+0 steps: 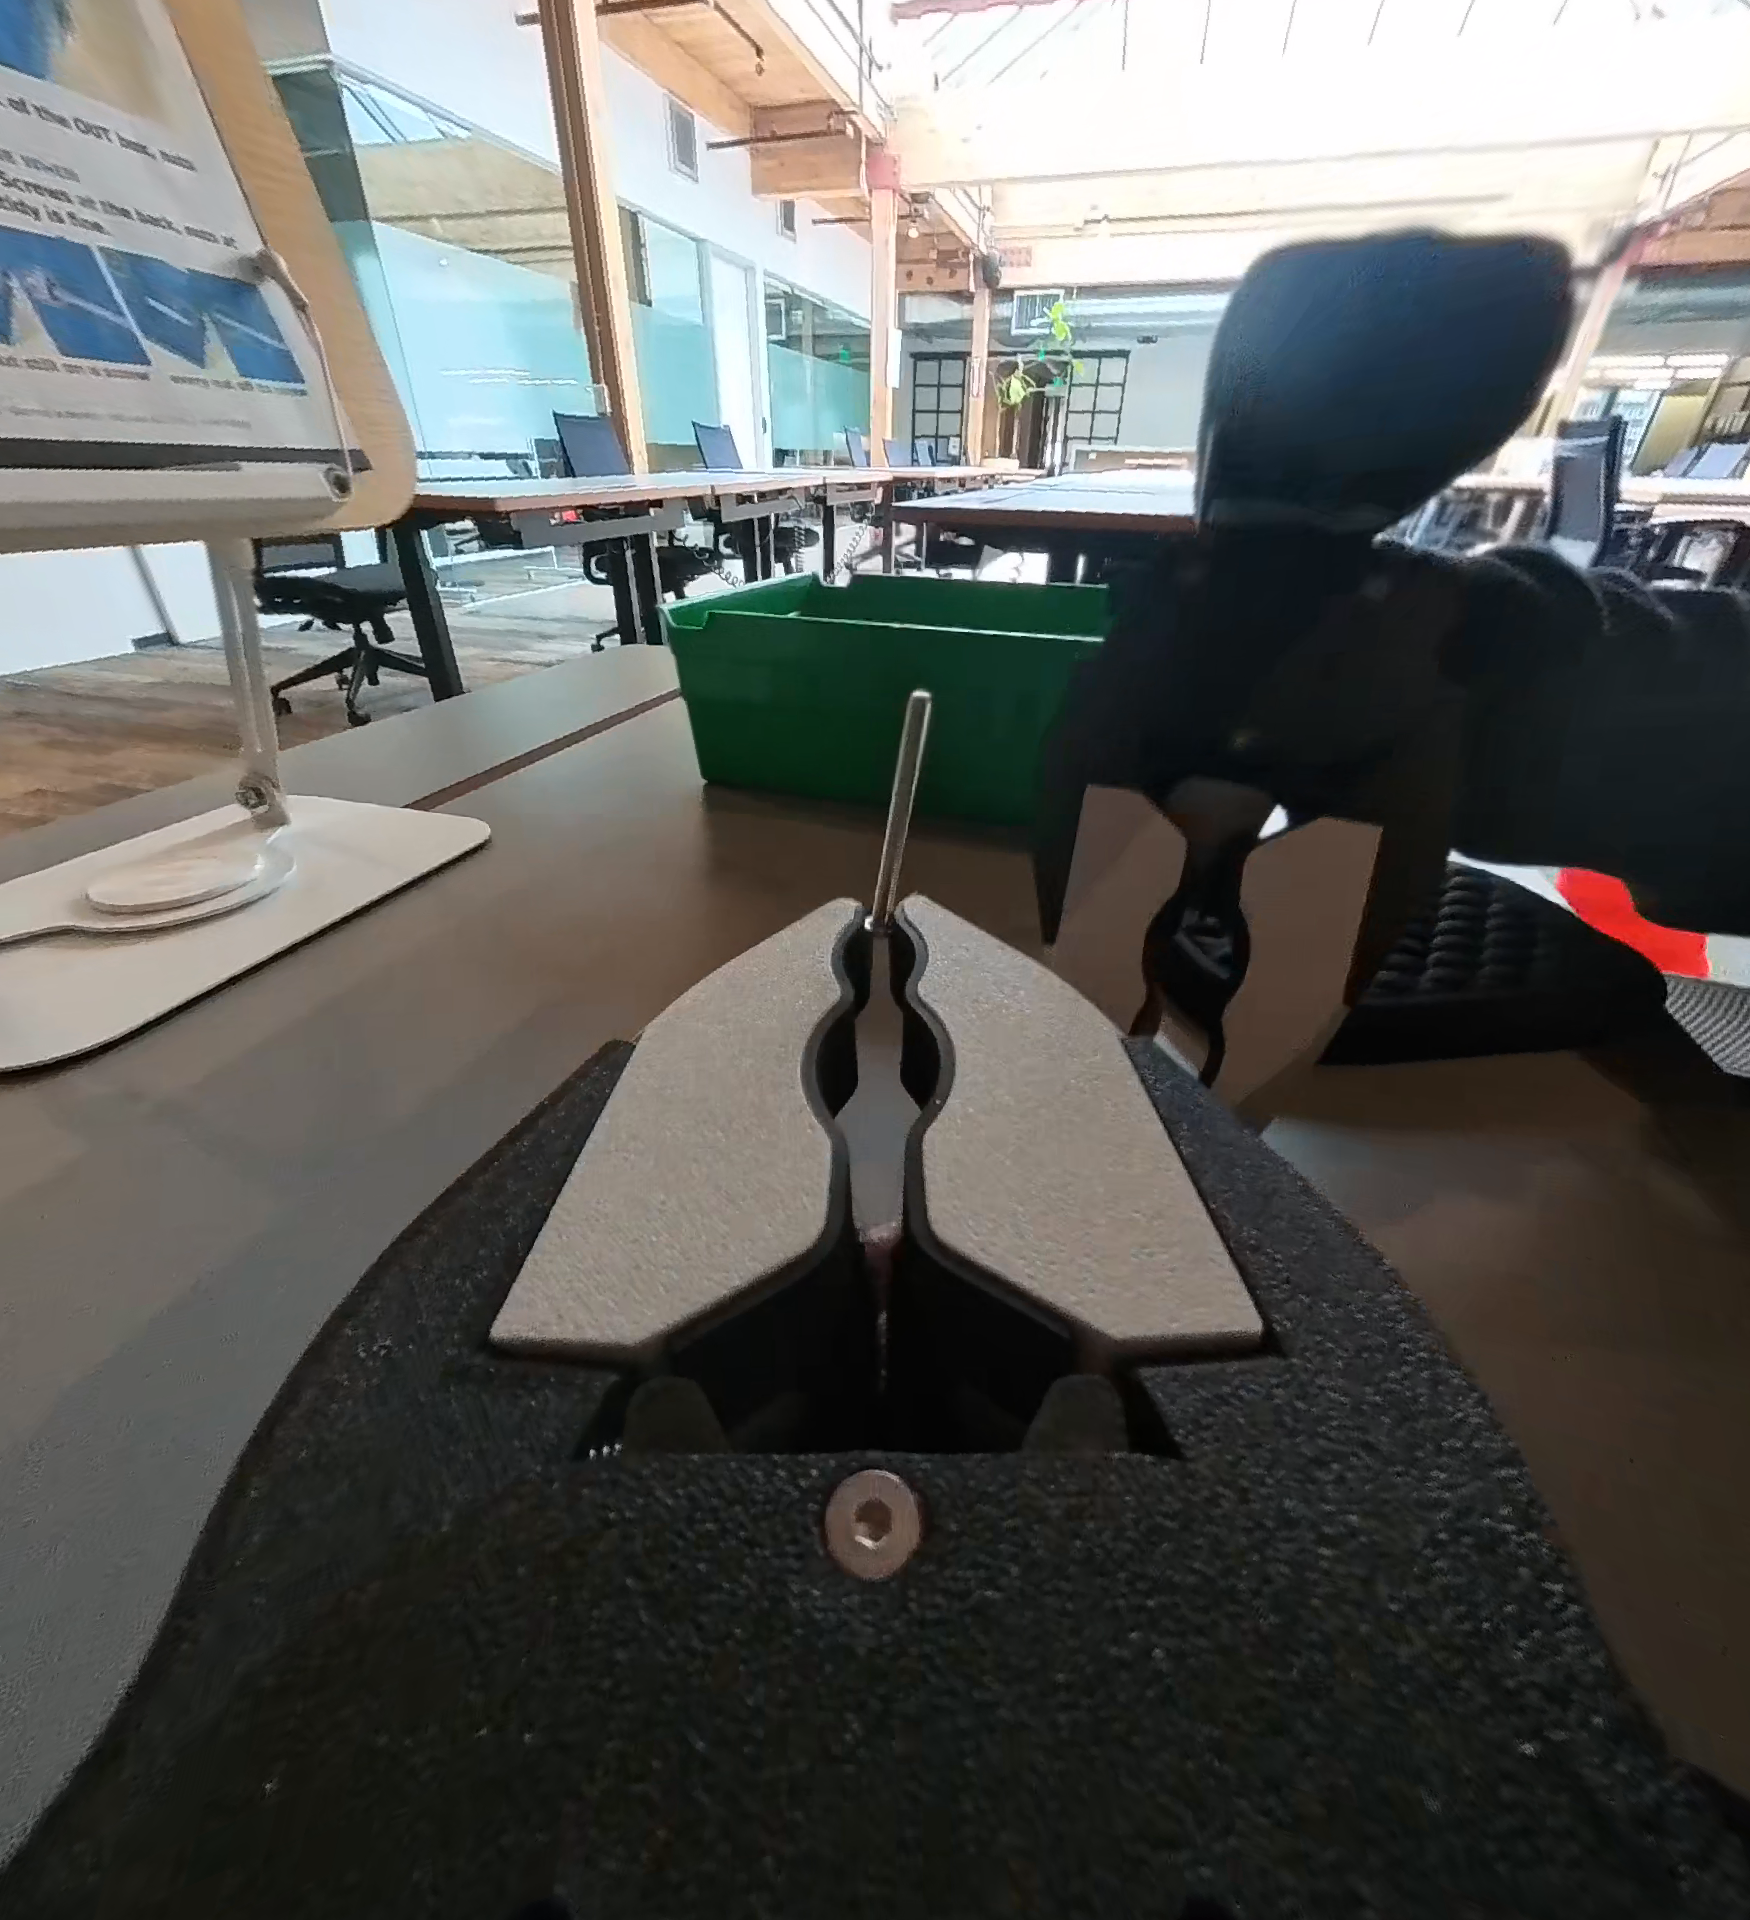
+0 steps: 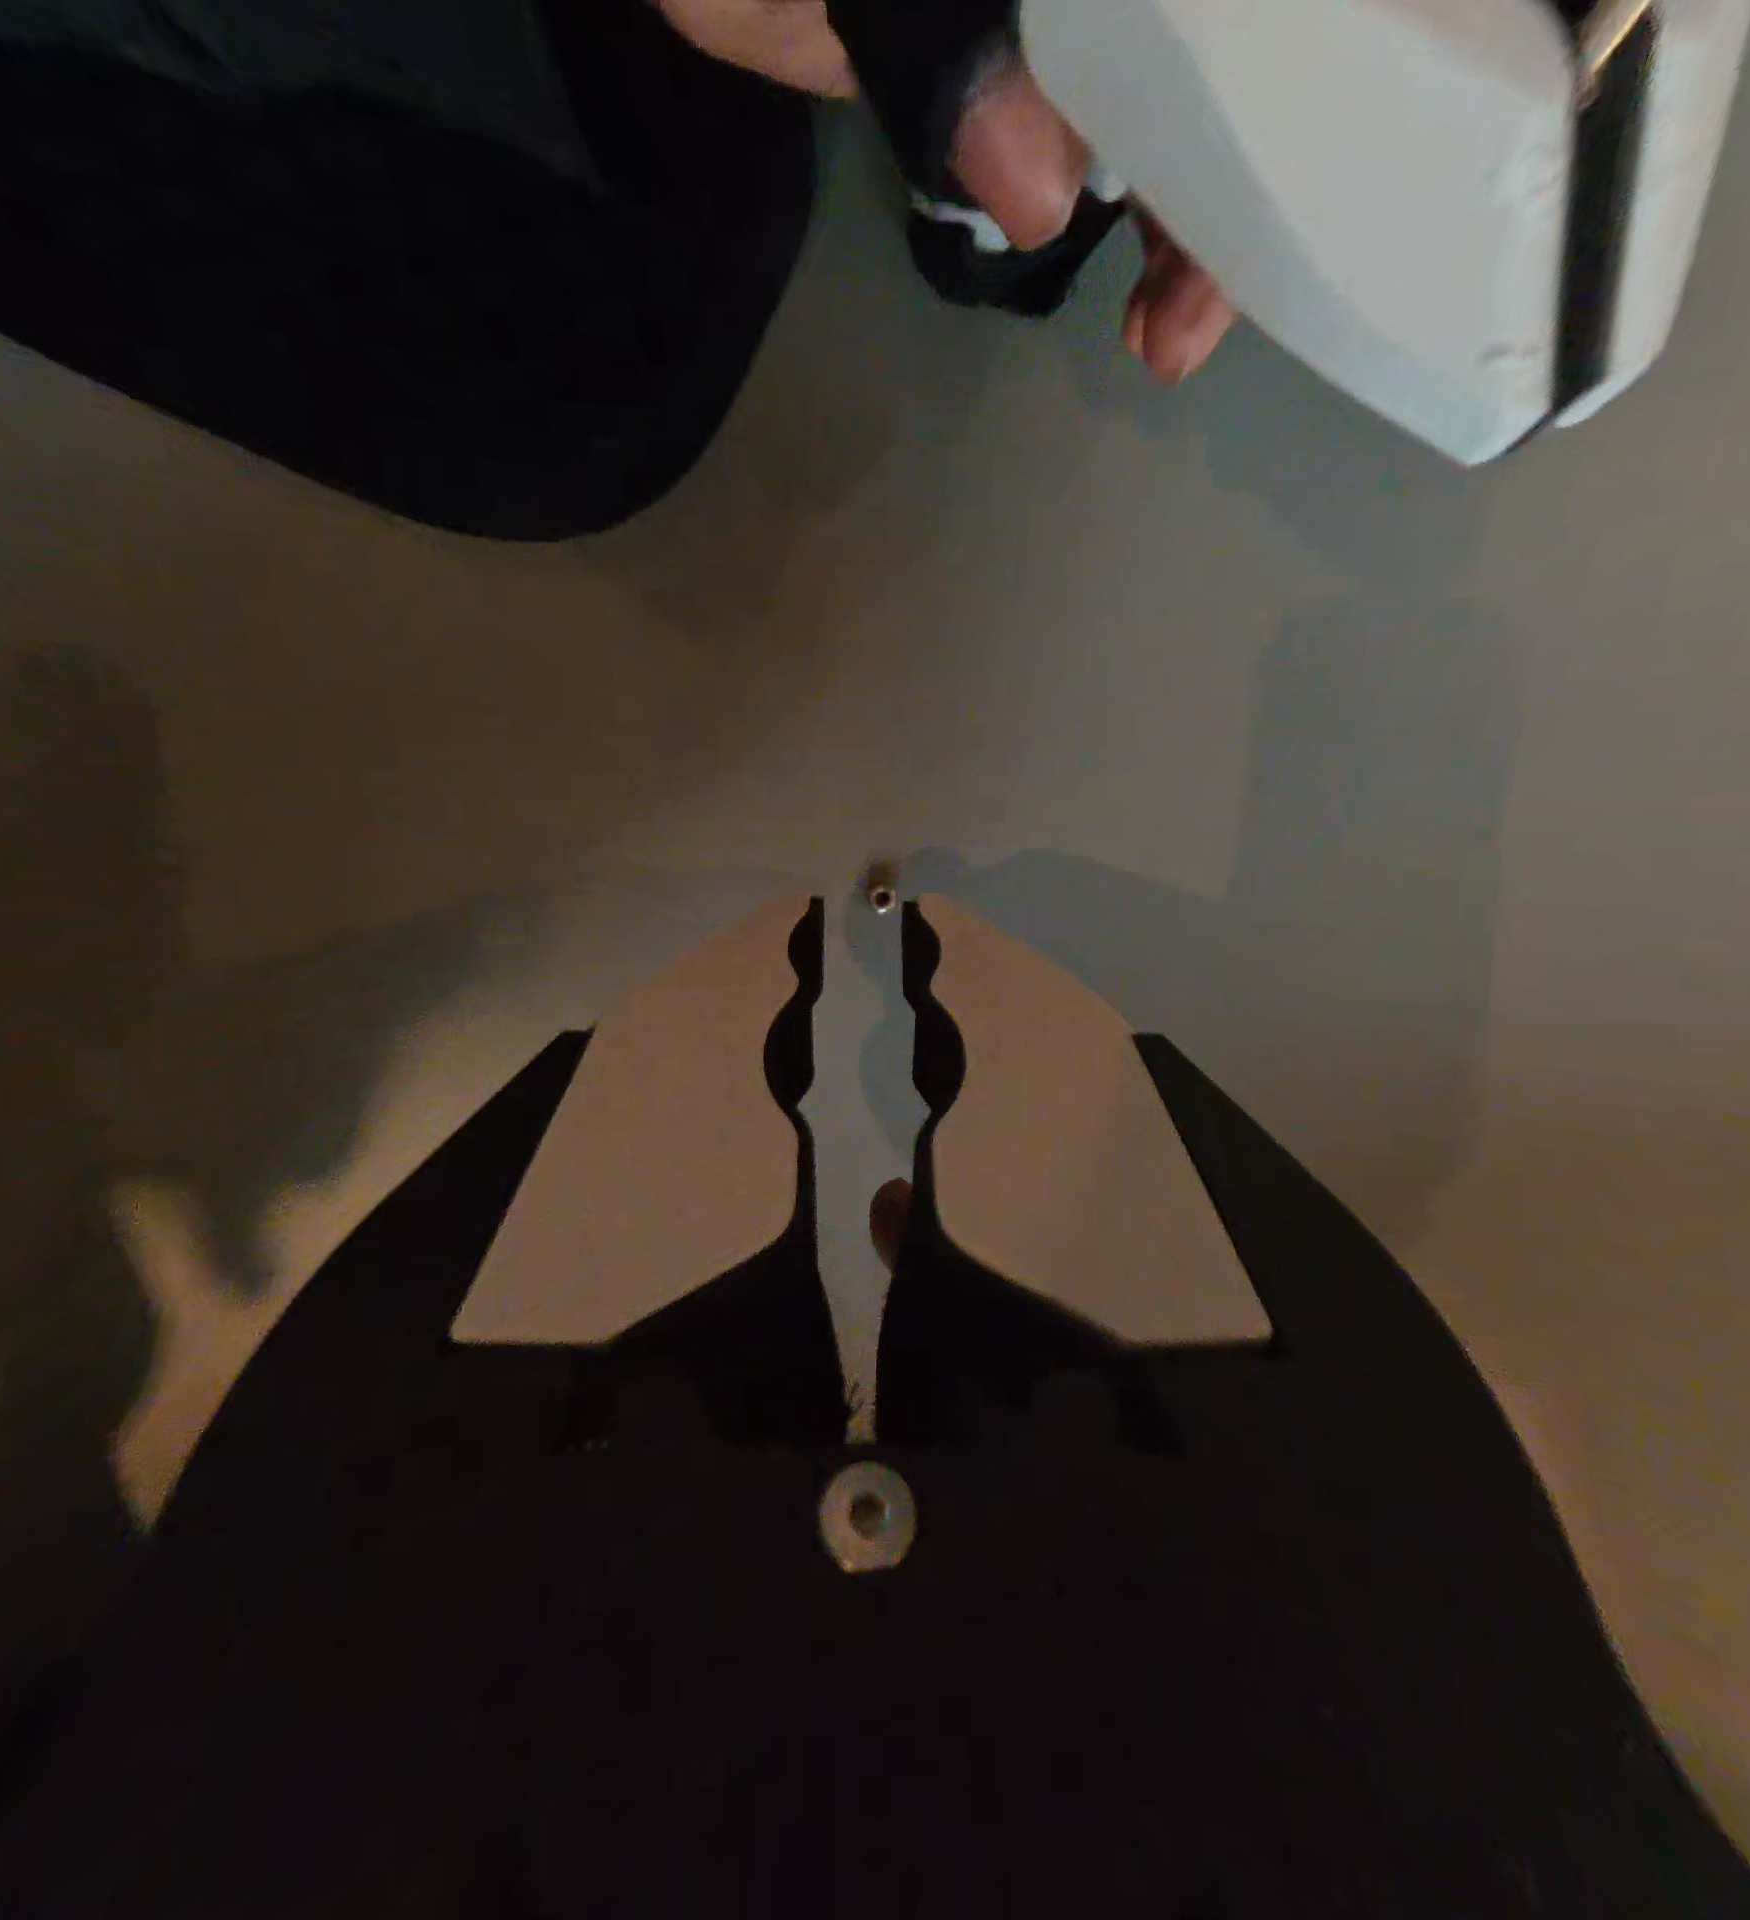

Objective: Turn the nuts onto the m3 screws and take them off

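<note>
My left gripper is shut on a long thin metal screw, which sticks up and forward from the fingertips. My right gripper is open and points down at the brown table. A small metal nut lies on the table just past its fingertips, nearer the right finger, and neither pad presses on it. The right gripper also shows in the left wrist view, to the right of the screw. The left gripper's white body and a hand show at the top of the right wrist view.
A green bin stands on the table behind the screw. A white stand holding an instruction sheet is at the left. A black mesh chair and something red are at the right, beyond the table edge. Spacing between my two grippers at the tips: around 10 centimetres.
</note>
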